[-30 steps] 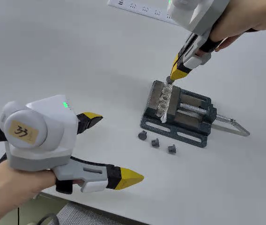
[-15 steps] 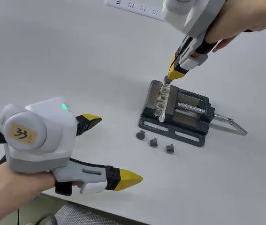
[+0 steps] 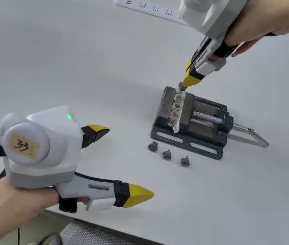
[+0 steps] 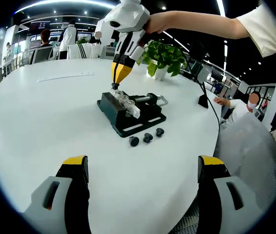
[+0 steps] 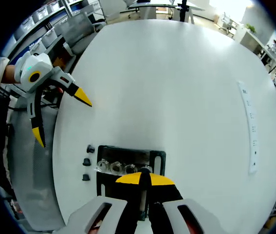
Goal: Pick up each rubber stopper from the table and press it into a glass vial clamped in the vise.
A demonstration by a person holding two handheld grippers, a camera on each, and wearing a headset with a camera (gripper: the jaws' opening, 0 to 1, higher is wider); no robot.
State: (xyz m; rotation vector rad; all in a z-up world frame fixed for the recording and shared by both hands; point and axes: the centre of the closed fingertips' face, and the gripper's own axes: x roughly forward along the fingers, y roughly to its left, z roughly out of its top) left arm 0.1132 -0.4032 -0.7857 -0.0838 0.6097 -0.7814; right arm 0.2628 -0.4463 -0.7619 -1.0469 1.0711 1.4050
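Now three loose stoppers [image 3: 166,154] beside vise [image 3: 190,133]; right tongs [image 3: 184,85] pinching fourth stopper [image 3: 181,89] above vials [image 3: 175,109]; left tongs [image 3: 125,161] spread.

Left gripper [image 3: 126,162] fingers spread wide, right gripper [image 3: 183,87] fingers pinched, angled down

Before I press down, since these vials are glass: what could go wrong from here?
The right gripper is slanted over the end glass vial, so the rubber stopper may seat crooked or the push may chip the rim. The stopper is small in the shut tips and could pop out sideways. Three loose stoppers lie close by the vise, easy to knock.
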